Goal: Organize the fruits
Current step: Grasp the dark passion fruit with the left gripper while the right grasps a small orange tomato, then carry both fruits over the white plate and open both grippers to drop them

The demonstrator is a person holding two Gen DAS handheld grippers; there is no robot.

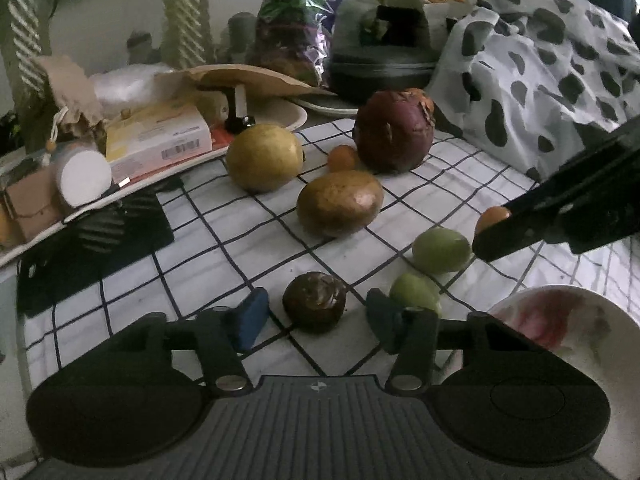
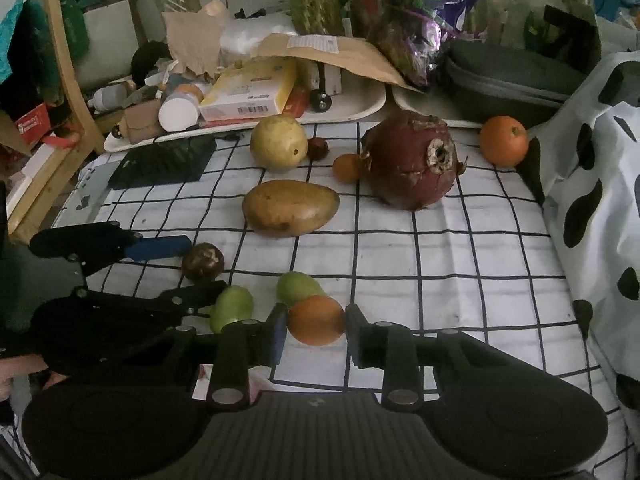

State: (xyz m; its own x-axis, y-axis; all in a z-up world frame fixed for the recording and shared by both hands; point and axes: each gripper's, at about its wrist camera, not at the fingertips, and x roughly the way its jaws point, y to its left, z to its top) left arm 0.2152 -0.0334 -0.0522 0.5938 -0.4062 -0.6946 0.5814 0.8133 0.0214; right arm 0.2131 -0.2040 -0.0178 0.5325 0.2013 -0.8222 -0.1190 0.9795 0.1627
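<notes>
Right wrist view: right gripper clenched on orange fruit; left gripper straddles dark brown fruit, pads not touching. Next: carry orange fruit to bowl, likely.

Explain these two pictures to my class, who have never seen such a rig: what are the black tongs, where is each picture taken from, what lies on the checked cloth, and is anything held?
There is no robot: a person holds tongs in each hand, each with a camera looking along its fingers. In the right camera's picture, the right tongs are shut on a small orange. The left camera's picture shows the left tongs either side of a dark brown fruit, not yet gripping. On the checked cloth lie a mango, a yellow round fruit, a large red fruit and two green fruits.
</notes>
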